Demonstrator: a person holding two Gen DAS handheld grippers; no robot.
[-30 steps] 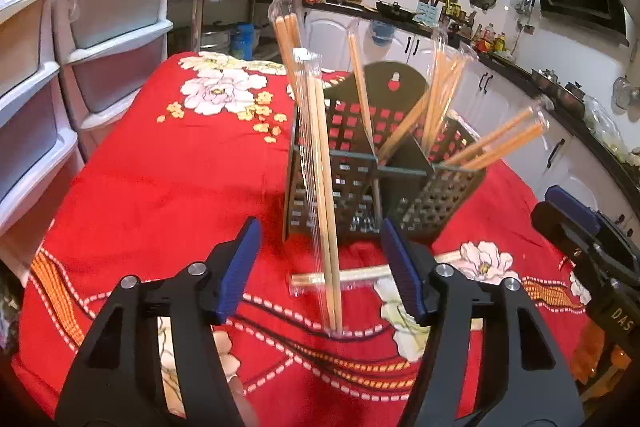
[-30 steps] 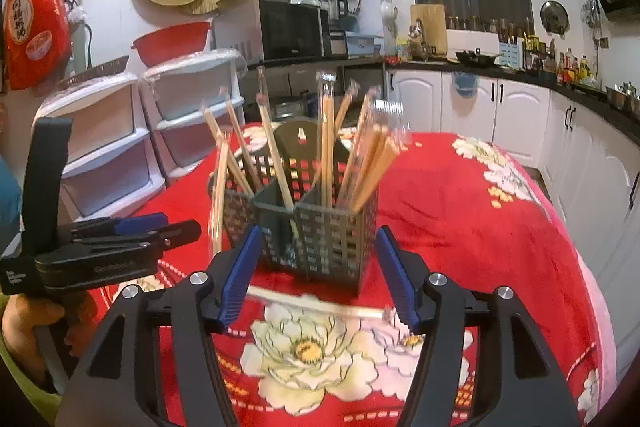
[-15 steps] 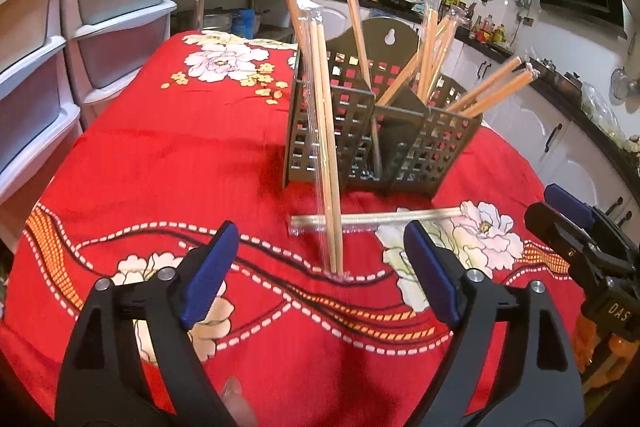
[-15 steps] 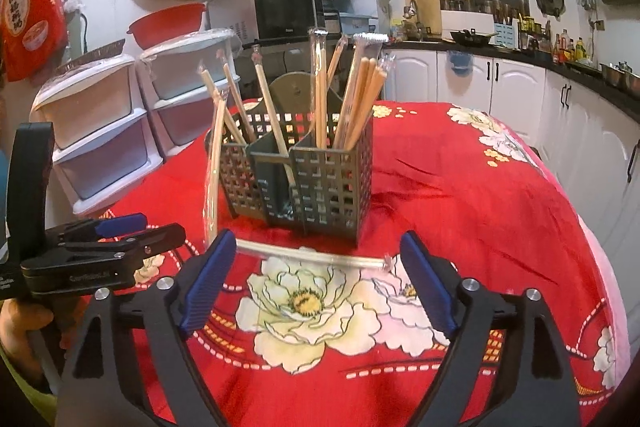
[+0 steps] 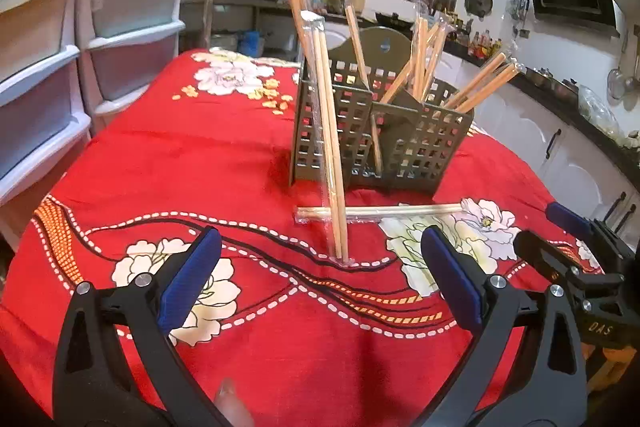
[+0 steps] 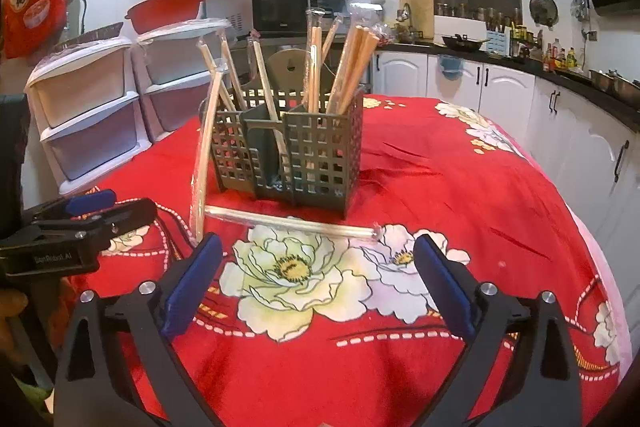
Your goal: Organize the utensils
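A dark grid utensil holder [image 5: 380, 135] [image 6: 296, 155] stands on the red flowered tablecloth, with several wrapped chopstick pairs upright in it. One wrapped pair [image 5: 332, 155] [image 6: 204, 163] leans against the holder's outside, foot on the cloth. Another wrapped pair [image 5: 380, 213] [image 6: 288, 223] lies flat in front of the holder. My left gripper [image 5: 320, 279] is open and empty, just short of the leaning pair's foot. My right gripper [image 6: 316, 283] is open and empty, just short of the flat pair. Each gripper shows at the edge of the other's view.
White plastic drawer units [image 5: 80, 75] [image 6: 92, 123] stand beside the table on the left. Kitchen counters and white cabinets [image 6: 520, 99] run behind and to the right. The table edge [image 6: 600, 267] drops off at the right.
Both grippers have pulled back from the holder and opened wider. The leaning pair and the flat pair have stayed in place.
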